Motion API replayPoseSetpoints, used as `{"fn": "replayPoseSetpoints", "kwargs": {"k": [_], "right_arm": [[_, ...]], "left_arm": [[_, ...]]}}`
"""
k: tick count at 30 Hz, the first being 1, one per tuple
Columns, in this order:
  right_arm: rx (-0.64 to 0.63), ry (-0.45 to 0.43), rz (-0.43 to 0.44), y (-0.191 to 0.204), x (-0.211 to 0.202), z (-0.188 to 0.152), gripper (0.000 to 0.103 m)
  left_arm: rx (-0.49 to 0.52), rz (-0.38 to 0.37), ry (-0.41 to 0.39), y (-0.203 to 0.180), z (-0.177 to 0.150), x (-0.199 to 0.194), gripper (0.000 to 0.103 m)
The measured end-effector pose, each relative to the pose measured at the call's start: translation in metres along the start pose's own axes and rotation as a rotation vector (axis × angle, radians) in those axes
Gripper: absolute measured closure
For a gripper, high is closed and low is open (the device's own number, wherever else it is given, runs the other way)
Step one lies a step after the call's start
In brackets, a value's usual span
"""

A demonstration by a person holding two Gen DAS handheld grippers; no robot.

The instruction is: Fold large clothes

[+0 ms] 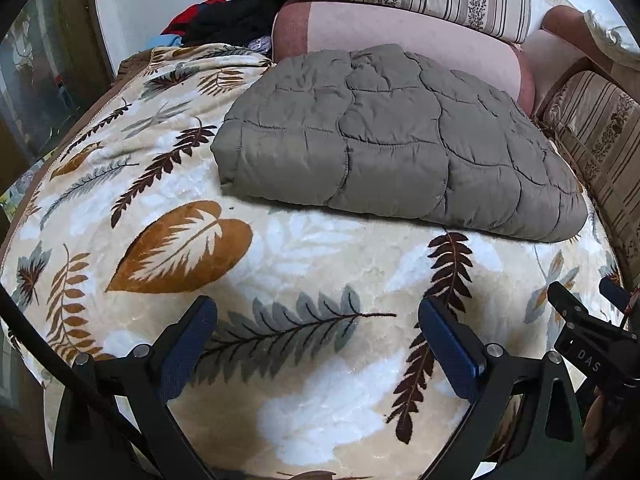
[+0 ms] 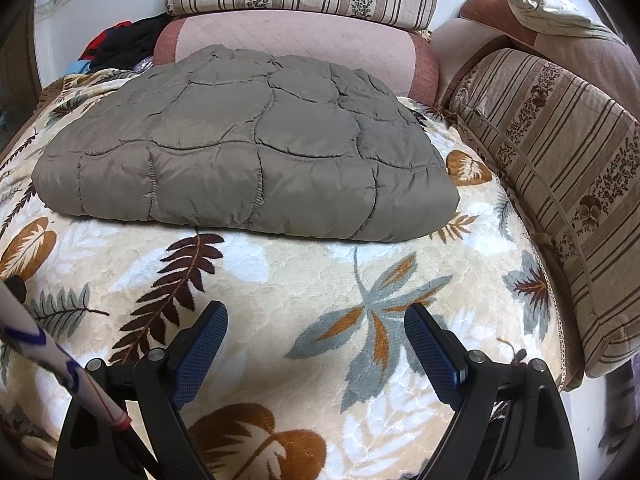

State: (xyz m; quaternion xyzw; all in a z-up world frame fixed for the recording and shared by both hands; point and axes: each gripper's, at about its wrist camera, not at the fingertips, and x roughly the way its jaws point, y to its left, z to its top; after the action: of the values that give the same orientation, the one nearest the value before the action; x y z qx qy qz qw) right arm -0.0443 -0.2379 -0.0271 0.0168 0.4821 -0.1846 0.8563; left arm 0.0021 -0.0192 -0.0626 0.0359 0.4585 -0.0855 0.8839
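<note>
A grey-brown quilted garment [image 1: 392, 140] lies folded into a thick rectangular bundle on a cream leaf-patterned blanket [image 1: 280, 264]. It also shows in the right wrist view [image 2: 248, 148], resting flat on the blanket [image 2: 280, 280]. My left gripper [image 1: 318, 316] is open and empty, held above the blanket in front of the bundle and apart from it. My right gripper [image 2: 316, 322] is open and empty too, also in front of the bundle. The right gripper's body shows at the right edge of the left wrist view [image 1: 588, 332].
Striped floral cushions [image 2: 560, 184] and a pink bolster [image 2: 296, 44] border the blanket at the back and right. A pile of dark and red clothes [image 1: 224, 20] lies at the back left. The blanket drops off at its left edge [image 1: 24, 208].
</note>
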Motion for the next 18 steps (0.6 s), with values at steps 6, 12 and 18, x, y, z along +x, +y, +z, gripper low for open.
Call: {"fn": "replayPoseSetpoints", "kwargs": {"k": [6, 12, 18], "right_arm": [[-0.005, 0.010, -0.003, 0.000, 0.003, 0.000, 0.010], [-0.025, 0.025, 0.000, 0.006, 0.008, -0.002, 0.010], [-0.030, 0.029, 0.000, 0.006, 0.010, -0.002, 0.010]], "left_arm": [[-0.005, -0.001, 0.014, 0.001, 0.000, 0.005, 0.003], [-0.008, 0.004, 0.021, 0.003, -0.001, 0.008, 0.003], [-0.012, 0.006, 0.029, 0.004, -0.001, 0.011, 0.003]]}}
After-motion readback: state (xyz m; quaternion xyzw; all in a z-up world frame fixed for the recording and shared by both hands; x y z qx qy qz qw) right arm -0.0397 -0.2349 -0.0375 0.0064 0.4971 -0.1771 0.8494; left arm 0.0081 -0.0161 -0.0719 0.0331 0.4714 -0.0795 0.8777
